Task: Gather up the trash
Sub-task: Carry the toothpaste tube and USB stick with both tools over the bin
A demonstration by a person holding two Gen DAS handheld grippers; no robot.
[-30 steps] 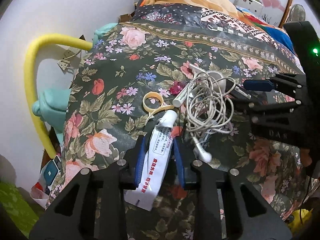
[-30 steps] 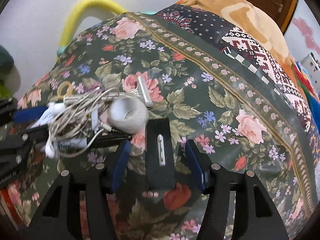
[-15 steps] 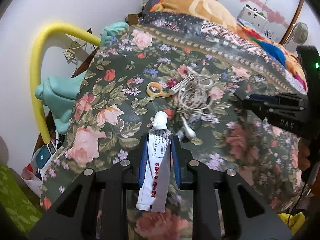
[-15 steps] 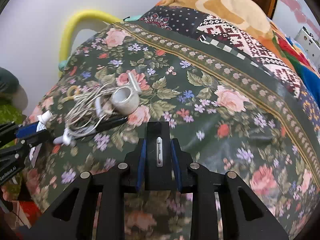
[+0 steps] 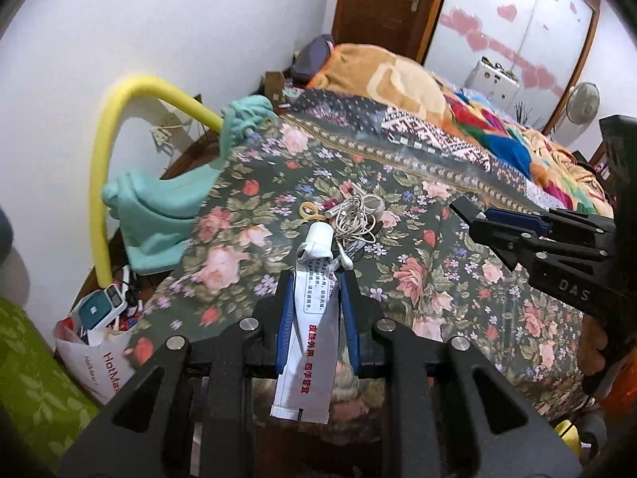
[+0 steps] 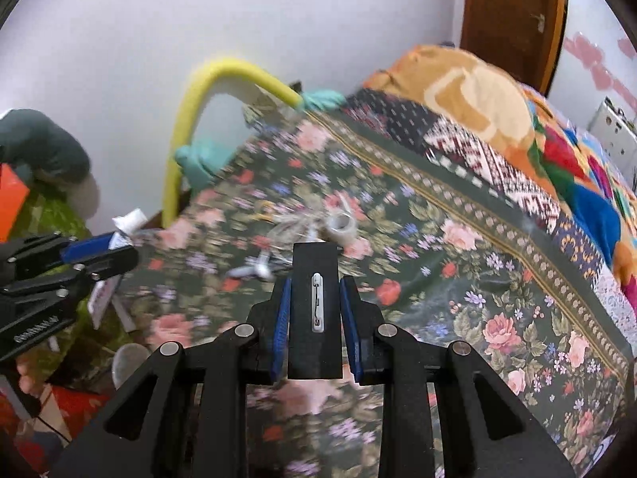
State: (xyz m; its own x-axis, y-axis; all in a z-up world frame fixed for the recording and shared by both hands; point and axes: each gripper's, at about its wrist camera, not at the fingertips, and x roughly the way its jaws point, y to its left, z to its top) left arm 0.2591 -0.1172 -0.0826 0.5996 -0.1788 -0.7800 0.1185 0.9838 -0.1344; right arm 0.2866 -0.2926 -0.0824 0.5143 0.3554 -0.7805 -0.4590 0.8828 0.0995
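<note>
Two grippers are hanging above a flowered bedspread, each clamped on one piece of clutter. Nearly closed, the left gripper is pinching a white squeeze tube between its blue pads, cap pointing away toward the bed. Equally narrowed, the right gripper is squeezing a flat black bar with a small silver clip on its face; what the bar is cannot be made out.

Collecting looks to be only partly done: both pieces are clear of the bedspread, yet neither is sitting in any container. A tangle of white earphone cable, a roll of tape and a yellow scissor handle are lying together toward the bedspread's left edge, so more trips are probably waiting. A white paper bag is standing on the floor beside the bed's near left corner, a possible destination, though that is a guess.

Motion is smearing the pile in the right camera's view, and the tube's cap is covering part of the pile in the left one.
</note>
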